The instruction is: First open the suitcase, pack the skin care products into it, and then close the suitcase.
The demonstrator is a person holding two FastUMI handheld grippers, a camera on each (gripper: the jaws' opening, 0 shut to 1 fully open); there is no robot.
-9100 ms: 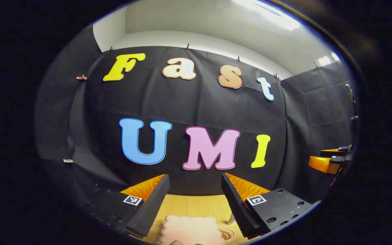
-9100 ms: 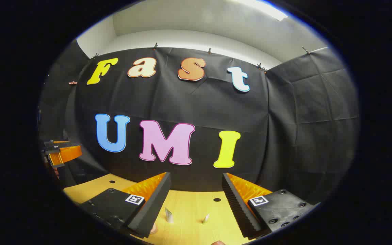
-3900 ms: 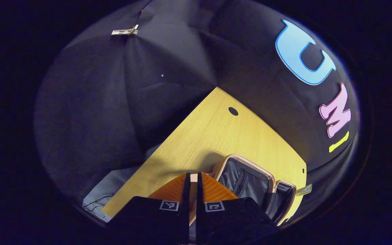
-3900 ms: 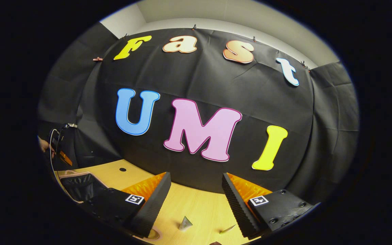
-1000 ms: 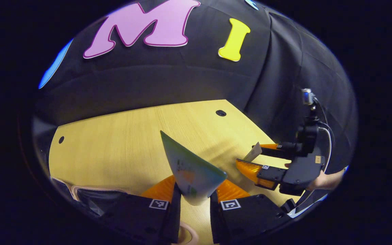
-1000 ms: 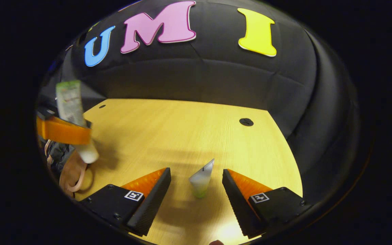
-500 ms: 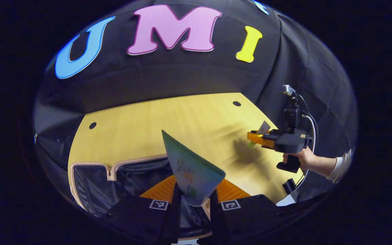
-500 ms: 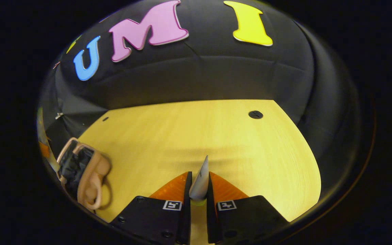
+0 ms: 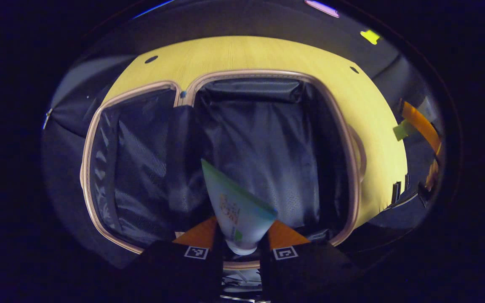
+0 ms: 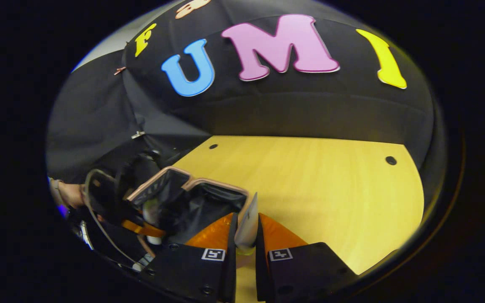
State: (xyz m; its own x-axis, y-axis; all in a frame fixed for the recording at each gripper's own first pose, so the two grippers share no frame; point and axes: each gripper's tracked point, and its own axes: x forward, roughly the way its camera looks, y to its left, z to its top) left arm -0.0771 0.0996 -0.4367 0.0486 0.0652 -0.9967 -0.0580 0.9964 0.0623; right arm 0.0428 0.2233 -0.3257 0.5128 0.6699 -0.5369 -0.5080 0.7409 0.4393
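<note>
The table [image 10: 310, 185] is lit brightly from above, and a paler glare patch is seen at its near right. The suitcase [image 9: 267, 139] lining is left dim, with faint sheen. Straight edges are bowed by fisheye distortion. Slight blur is seen toward the rims.

We find no readable text here: the green and white squeeze tube [image 9: 236, 210] carries small coloured print too blurred to make out, and the black gripper fingers [image 10: 213, 254] bear only square black-and-white coded markers, not words or numbers
</note>
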